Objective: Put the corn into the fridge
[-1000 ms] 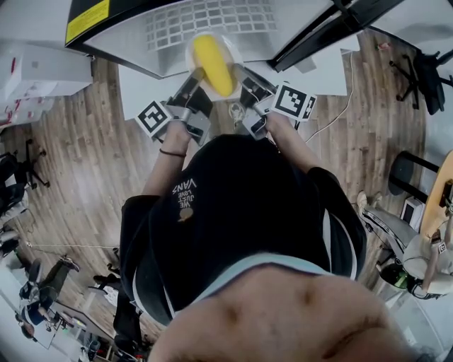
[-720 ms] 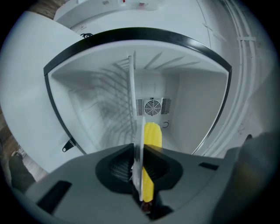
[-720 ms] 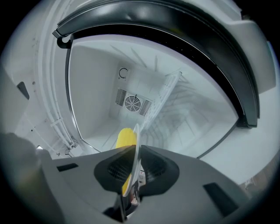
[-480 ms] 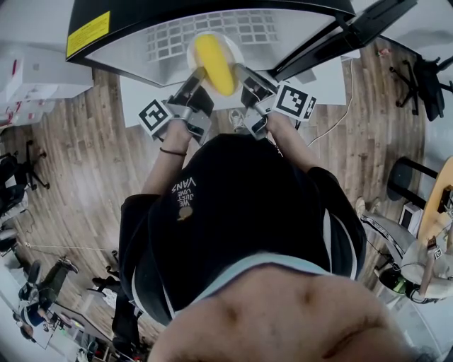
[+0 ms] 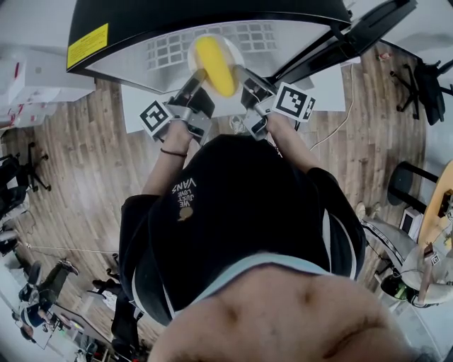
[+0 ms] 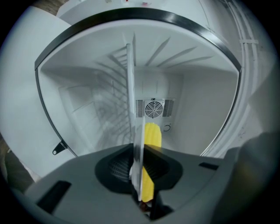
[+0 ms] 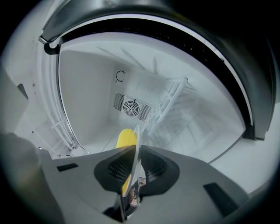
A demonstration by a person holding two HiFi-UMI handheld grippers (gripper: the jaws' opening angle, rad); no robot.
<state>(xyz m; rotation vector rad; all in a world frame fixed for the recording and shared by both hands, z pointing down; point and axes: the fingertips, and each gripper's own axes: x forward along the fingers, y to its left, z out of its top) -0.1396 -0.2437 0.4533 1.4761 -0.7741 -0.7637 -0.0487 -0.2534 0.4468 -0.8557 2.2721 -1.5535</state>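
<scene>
Yellow corn (image 5: 214, 65) on white plate (image 5: 231, 48), left gripper (image 5: 200, 73) and right gripper (image 5: 239, 71) fingers tight on rim; "VANS" shirt (image 5: 233, 212).

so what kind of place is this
Probably an office or lab workspace, not a home kitchen: a small open fridge, a wood-look floor, and rolling office chairs around the edges.
</scene>
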